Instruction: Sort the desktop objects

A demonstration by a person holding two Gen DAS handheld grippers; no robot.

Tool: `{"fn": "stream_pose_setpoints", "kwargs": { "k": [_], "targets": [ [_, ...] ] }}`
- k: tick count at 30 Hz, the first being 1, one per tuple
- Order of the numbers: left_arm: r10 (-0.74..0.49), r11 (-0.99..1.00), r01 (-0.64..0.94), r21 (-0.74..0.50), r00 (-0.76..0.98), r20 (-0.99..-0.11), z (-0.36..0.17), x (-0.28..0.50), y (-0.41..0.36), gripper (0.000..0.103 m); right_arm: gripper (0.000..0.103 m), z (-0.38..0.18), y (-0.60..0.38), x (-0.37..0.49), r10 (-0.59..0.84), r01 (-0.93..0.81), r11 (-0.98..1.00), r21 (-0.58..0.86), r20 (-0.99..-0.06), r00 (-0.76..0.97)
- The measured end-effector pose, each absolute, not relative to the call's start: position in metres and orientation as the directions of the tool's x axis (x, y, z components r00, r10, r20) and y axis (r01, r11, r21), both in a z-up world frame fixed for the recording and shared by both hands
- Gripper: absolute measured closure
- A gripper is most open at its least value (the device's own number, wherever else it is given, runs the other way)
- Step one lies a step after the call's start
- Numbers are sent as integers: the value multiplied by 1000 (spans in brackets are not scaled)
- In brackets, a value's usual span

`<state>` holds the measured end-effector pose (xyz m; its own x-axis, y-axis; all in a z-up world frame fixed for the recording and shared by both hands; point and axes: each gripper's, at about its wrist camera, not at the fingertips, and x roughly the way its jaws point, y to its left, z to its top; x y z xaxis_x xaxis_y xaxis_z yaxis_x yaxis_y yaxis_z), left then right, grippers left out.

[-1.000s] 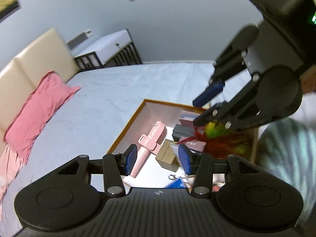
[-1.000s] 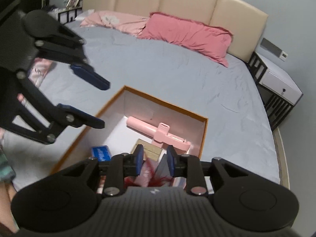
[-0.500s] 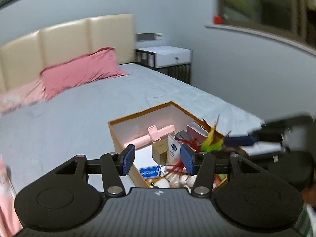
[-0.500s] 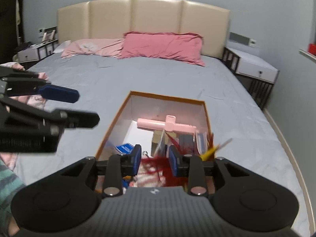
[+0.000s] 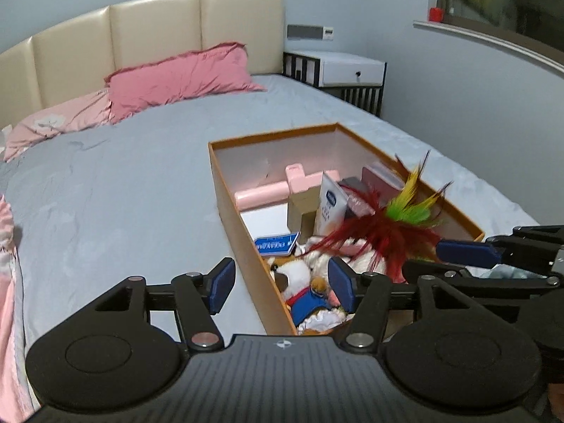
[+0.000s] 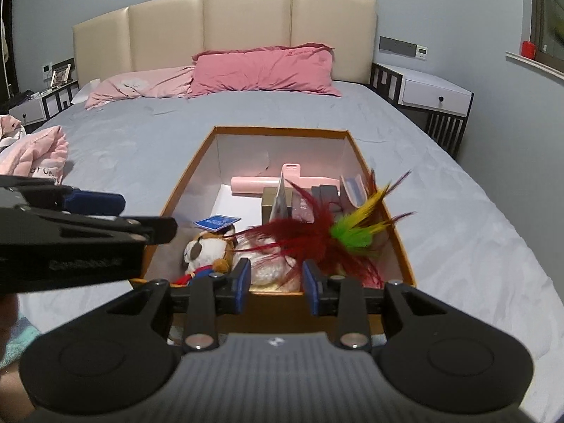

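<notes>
So compared with a second ago, both wrist views have swung up from looking down into the box to looking level across the grey-sheeted bed [image 6: 317, 120] toward the headboard, and neither gripper has picked up or dropped anything in that time. I'd read that as a pull-back or re-aim rather than a grab, but it fits equally a pause mid-sort or everything already being boxed, can't call it. Going left to right: the left gripper [image 5: 278, 283] hovers over the near left wall of the orange-rimmed cardboard box [image 6: 183, 190], fingers well apart, nothing between them. Inside, the small blue rectangular card [image 6: 216, 222] sits by the left wall, the brown-and-white plush dog toy in blue clothes [image 6: 208, 252] is at the near end, the long pink plastic handle-shaped tool [image 6: 261, 183] lies across the far end, then the white carton with a blue logo [image 5: 329, 208] standing mid-box, and the red, green and yellow feather bundle [image 6: 331, 236] against the right wall. The right gripper [image 6: 276, 283] hangs over the near edge, also spread open and empty. View differences: only the left camera shows the carton's printed face, in the right view it's edge-on; only the right camera shows the crumpled pink cloth [image 6: 38, 155] on the bed's left edge.
</notes>
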<state>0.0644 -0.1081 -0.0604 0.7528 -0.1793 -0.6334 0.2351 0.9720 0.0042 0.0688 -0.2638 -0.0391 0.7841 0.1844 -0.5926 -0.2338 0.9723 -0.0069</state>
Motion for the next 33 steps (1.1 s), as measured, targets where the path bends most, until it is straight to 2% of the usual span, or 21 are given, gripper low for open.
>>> {"fn": "stream_pose_setpoints", "kwargs": {
  "k": [7, 13, 17, 22, 26, 33],
  "targets": [
    [-153, 978, 211, 4, 726, -671, -72, 71, -111, 30, 65, -49, -271, 77, 220, -235, 971, 54, -594, 774],
    [-107, 987, 159, 5, 689, -717, -80, 78, -109, 30, 64, -52, -264, 82, 209, -244, 969, 26, -610, 764],
    [-85, 991, 135, 10, 680, -728, -83, 78, -107, 30, 64, -53, -258, 82, 183, -247, 969, -18, -621, 762],
    [-83, 994, 111, -11, 671, -737, -85, 79, -104, 29, 60, -55, -259, 87, 188, -250, 968, -7, -635, 750],
    [-61, 997, 76, -14, 660, -748, -88, 81, -102, 22, 57, -56, -259, 90, 189, -250, 968, -5, -641, 744],
    [-50, 999, 46, -27, 652, -756, -91, 83, -100, 19, 54, -56, -258, 92, 187, -249, 968, -6, -646, 741]
  ]
}}
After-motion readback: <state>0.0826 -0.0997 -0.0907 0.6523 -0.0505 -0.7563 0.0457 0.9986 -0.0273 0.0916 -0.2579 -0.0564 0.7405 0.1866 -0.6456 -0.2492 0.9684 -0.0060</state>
